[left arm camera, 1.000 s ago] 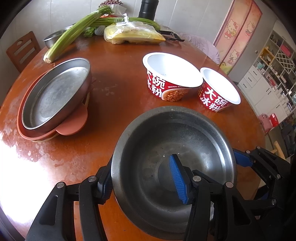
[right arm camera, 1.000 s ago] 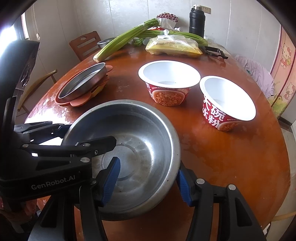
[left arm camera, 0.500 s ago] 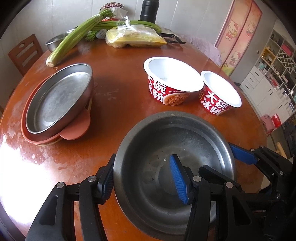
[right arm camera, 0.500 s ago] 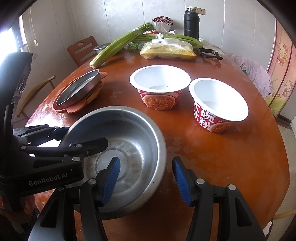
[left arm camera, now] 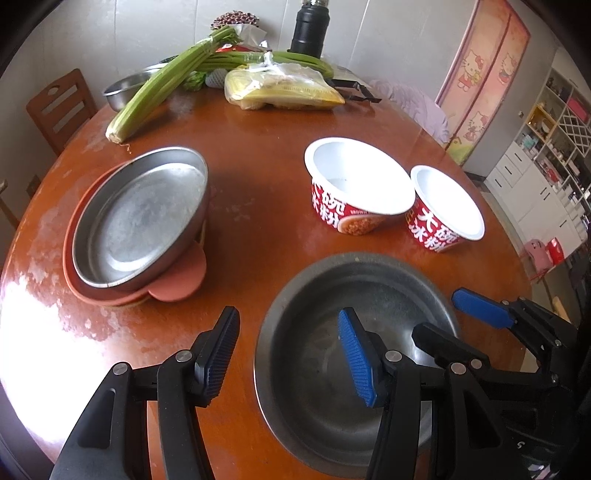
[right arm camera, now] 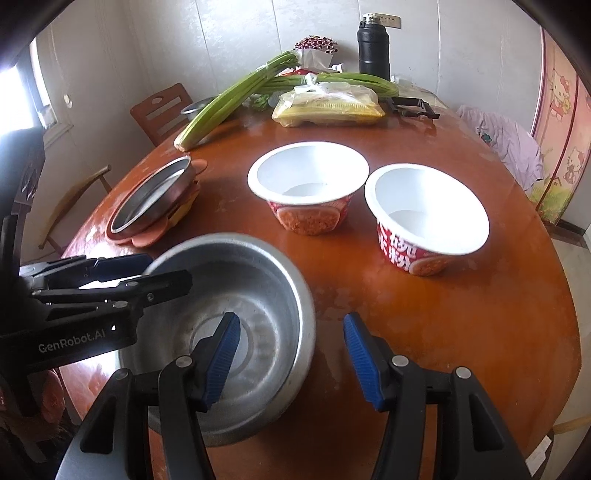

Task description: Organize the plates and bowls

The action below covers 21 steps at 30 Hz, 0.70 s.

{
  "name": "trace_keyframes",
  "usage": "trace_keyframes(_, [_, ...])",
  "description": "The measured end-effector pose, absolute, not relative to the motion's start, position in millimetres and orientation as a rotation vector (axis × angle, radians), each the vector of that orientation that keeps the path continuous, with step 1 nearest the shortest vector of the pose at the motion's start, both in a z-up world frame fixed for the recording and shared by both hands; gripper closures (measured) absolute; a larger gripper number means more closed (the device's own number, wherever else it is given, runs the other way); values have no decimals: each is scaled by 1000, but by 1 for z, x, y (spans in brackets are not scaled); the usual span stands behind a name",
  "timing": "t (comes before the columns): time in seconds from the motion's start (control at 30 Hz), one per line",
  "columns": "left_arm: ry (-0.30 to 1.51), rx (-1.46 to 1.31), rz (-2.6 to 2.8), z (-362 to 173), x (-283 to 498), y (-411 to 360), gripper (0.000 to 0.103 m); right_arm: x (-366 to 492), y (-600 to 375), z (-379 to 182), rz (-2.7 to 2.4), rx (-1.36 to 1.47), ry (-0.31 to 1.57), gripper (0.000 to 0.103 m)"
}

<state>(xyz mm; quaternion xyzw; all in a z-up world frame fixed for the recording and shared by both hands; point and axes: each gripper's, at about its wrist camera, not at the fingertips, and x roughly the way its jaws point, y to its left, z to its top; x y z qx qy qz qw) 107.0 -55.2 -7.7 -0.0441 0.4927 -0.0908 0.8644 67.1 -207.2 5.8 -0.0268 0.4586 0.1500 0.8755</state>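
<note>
- Between the spread pads of the left gripper [left arm camera: 290, 358] runs the near-left rim of the steel bowl [left arm camera: 332, 387], one finger outside the wall and one over the basin; neither pad presses on metal, so the jaws stand open around it.
- Across the bowl, the right gripper [right arm camera: 291, 360] straddles the opposite rim the same way, jaws apart, nothing clamped.
- That bowl sits flat on the round wooden table [right arm camera: 461, 332], at the near edge, just in front of both tools.
- By my reckoning it is light, rigid and thin-walled, with a smooth, slippery skin; a pinch on the rolled rim, one pad inside and one outside, looks the surest hold, and the ribbed blue pads should bite there.
- Farther out stand two paper noodle bowls [right arm camera: 308, 184], side by side and nearly touching. They look featherlight and crushable, so a soft squeeze at the stiffer lip would suit them.
- Off to the left a steel pan [left arm camera: 142, 218] rests tilted on a stack of terracotta-coloured plates [left arm camera: 177, 284].
- At the far edge lie celery stalks [left arm camera: 166, 79], a bagged packet of food [left arm camera: 284, 90] and a black flask [left arm camera: 308, 26].
</note>
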Motion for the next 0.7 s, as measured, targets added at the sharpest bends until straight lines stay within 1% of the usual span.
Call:
trace_keyframes(0.23, [1026,-68,-179,7,132,-56,45,94,-214,15,300,1,966,44])
trace_keyframes(0.7, [1050,-35,-235,27,216,-65,45,145,-214,14,284,183,1011,44])
